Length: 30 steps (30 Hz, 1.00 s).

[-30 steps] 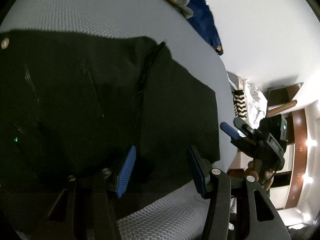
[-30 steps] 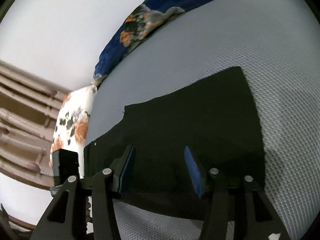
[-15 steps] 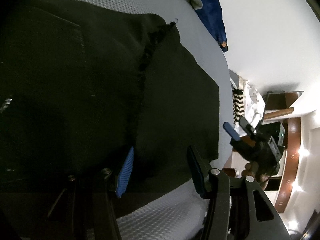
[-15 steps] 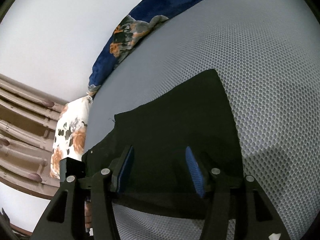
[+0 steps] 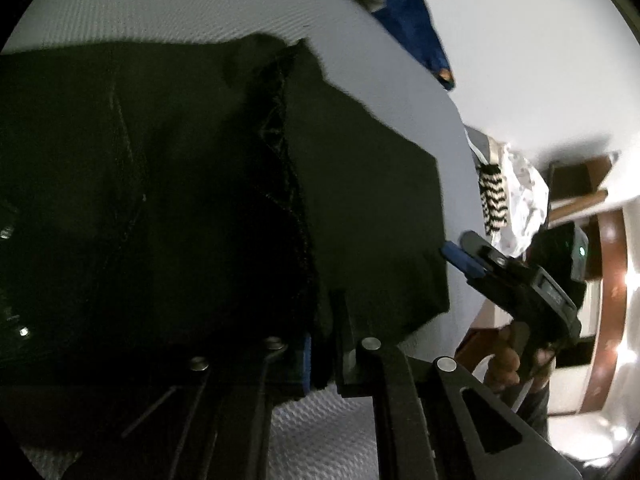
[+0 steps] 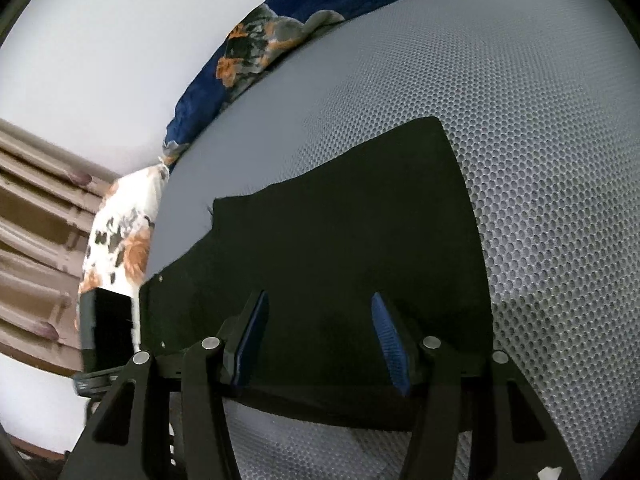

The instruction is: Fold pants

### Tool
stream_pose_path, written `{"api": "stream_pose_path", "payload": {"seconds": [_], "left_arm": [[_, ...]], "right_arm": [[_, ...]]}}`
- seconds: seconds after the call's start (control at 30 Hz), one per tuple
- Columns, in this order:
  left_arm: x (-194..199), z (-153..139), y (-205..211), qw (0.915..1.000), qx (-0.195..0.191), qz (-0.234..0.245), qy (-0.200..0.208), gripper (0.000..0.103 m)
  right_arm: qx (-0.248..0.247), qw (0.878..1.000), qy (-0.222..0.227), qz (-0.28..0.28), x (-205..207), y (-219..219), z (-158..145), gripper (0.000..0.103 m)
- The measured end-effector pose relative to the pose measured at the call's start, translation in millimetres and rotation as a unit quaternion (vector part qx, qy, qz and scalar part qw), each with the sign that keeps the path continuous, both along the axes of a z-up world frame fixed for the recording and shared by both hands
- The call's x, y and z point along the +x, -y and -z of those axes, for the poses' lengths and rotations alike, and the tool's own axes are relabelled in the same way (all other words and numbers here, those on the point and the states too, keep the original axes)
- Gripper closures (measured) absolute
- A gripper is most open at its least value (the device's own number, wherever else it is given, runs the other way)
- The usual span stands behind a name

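Black pants spread flat on a grey mesh-textured mattress, the garment reaching the mattress's near edge and stopping short of its far edge, where a navy floral blanket is bunched against the wall. In the left wrist view the left gripper has its jaws drawn together on a fold of the pants' near edge, the cloth pinched between the blue pads beside a raised, frayed-looking seam that runs away from the gripper. In the right wrist view the right gripper stands with its jaws apart, straddling the pants' near edge, its pads on either side of the cloth without clamping it. The fabric appears soft, limp and light: it drapes, wrinkles at the pinch, and should sag between holds, so two well-separated grasps along one hem or the waistband are judged best, taken at the edge where a double layer gives the pads purchase. The matte weave looks unlikely to slip. Small metallic studs at the left of the garment suggest rivets. No brand, label or legible writing can be made out anywhere. A striped black-and-white cloth hangs beyond the mattress's right edge.
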<state>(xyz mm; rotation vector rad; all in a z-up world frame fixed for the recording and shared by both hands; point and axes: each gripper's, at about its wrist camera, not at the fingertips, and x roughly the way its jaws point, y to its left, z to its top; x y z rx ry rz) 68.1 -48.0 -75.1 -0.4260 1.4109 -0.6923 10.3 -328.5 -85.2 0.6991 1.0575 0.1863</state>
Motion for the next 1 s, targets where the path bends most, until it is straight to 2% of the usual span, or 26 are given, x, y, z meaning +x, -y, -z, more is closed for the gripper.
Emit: {"api": "stream_pose_path", "payload": {"seconds": [0.1,0.3,0.37,0.43,0.53,0.7,0.87,1.0], "left_arm": [[-8.2,-5.1,-7.9,1.0,0.002,0.006,0.004,0.095],[-14.9,22.5,-11.0,0.9987,0.036,0.003,-0.037,0.095],[-13.4,22.0,-10.3,0.9987,0.039,0.004,-0.034,0.094],[-12.5,14.7,-8.5,0.9984,0.054,0.012,-0.012,0.09],[-9.2,2.7,-9.0,0.9957,0.088,0.011,0.028,0.089],[6.3,-18.0,-20.8,0.988,0.117,-0.025,0.098,0.085],[22.5,-29.4,-13.4,0.9847,0.099,-0.04,0.138,0.085],[39.3,-24.1,8.6,0.9817,0.102,-0.026,0.158,0.085]], "right_arm": [[-0.021,1.0,-0.007,-0.016,-3.4,-5.5,-0.7,0.051],[-0.058,0.997,-0.046,-0.038,-7.5,-14.1,18.5,0.053],[-0.065,0.996,-0.048,-0.041,-7.4,-15.4,23.0,0.053],[-0.08,0.994,-0.05,-0.048,-5.0,-18.7,21.1,0.053],[-0.104,0.992,-0.04,-0.05,2.1,-23.1,14.4,0.053],[-0.143,0.989,-0.015,-0.042,27.5,-19.3,0.7,0.053],[-0.177,0.984,0.002,-0.031,57.1,-14.1,-6.2,0.053],[-0.198,0.98,-0.015,-0.028,79.3,-9.5,7.1,0.058]]}}
